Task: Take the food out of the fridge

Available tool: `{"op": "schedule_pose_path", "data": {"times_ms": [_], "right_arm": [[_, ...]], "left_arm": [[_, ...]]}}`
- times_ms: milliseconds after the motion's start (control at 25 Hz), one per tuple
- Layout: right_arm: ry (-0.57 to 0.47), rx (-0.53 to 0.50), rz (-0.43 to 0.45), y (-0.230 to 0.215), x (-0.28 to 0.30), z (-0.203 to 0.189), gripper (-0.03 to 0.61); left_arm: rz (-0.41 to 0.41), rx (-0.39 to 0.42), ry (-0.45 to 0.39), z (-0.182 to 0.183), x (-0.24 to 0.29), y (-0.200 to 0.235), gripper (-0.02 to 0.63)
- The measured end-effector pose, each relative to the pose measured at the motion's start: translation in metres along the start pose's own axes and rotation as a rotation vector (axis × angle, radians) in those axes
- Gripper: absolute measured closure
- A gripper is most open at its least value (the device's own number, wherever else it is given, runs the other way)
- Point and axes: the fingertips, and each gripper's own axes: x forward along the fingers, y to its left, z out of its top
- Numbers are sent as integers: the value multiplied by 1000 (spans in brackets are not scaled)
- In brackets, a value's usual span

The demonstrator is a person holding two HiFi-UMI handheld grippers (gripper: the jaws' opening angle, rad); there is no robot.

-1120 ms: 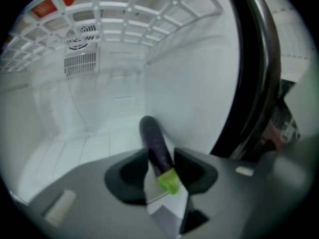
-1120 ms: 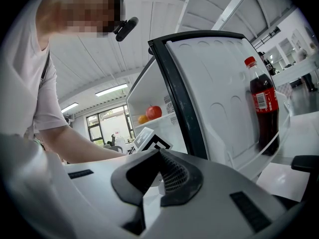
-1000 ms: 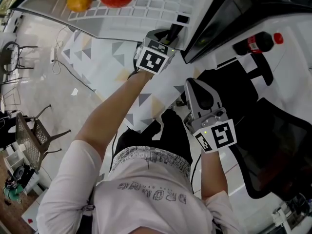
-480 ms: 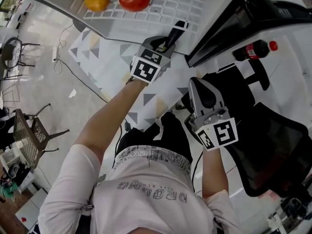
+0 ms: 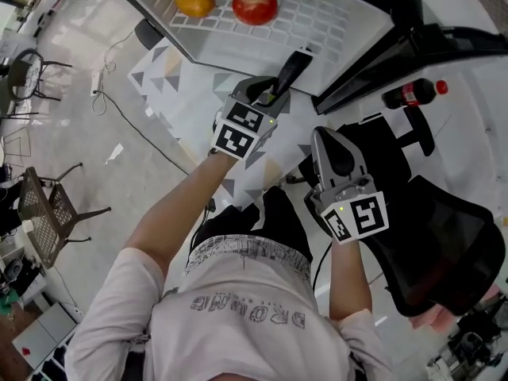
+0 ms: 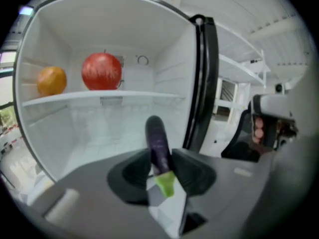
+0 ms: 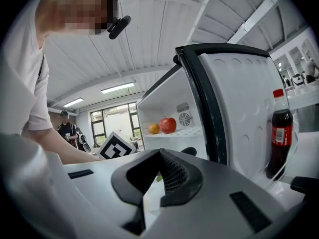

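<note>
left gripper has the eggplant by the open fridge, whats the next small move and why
Probably draw the left gripper back from the fridge, keeping its grip. Its jaws are closed on the eggplant, which is right at the opening, and the apple and orange on the shelf remain to be fetched.

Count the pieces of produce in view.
3: orange and apple side by side on the fridge shelf, eggplant clamped in the left gripper. More may be hidden.
</note>
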Motion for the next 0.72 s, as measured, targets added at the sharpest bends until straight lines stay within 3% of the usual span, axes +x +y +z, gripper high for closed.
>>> {"op": "schedule_pose_path", "data": {"times_ms": [720], "right_arm": [[19,-60,13,40,2,29,581]], "left_arm": [[36,-47,-116,13,-124,-10,480]]}}
